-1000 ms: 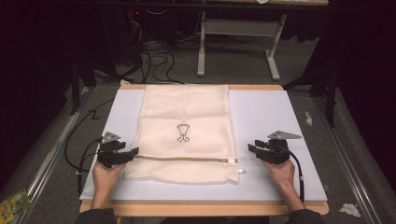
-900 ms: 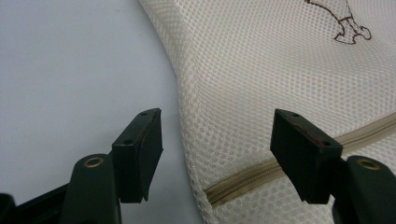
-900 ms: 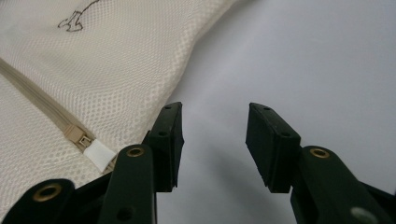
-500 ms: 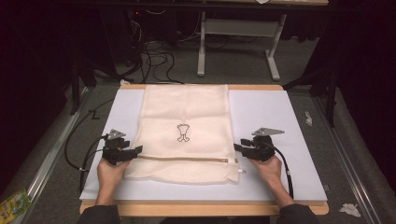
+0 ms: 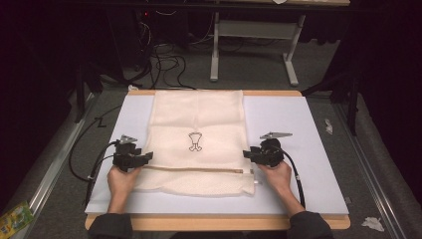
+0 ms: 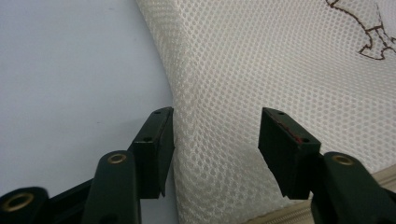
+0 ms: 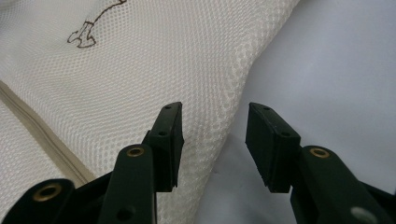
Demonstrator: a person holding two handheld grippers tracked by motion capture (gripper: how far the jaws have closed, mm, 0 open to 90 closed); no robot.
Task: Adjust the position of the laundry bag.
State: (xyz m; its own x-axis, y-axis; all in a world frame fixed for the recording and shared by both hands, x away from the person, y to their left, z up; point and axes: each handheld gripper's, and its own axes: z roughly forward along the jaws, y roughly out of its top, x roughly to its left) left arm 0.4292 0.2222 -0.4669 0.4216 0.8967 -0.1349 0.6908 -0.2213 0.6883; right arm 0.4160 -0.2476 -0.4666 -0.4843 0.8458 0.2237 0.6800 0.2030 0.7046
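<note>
High view: a cream mesh bag lies flat down the middle of the white surface, with a small brown drawing near its centre and a zip running across it close to the near end. The left gripper sits at the bag's left edge just above the zip, and the right gripper at the right edge across from it, each in a hand. Left gripper view has the jaws apart, having just been closing, with the raised mesh edge between them and the left pad right against it. Right gripper view has the jaws apart, released, straddling the bag's edge without pressing on it.
</note>
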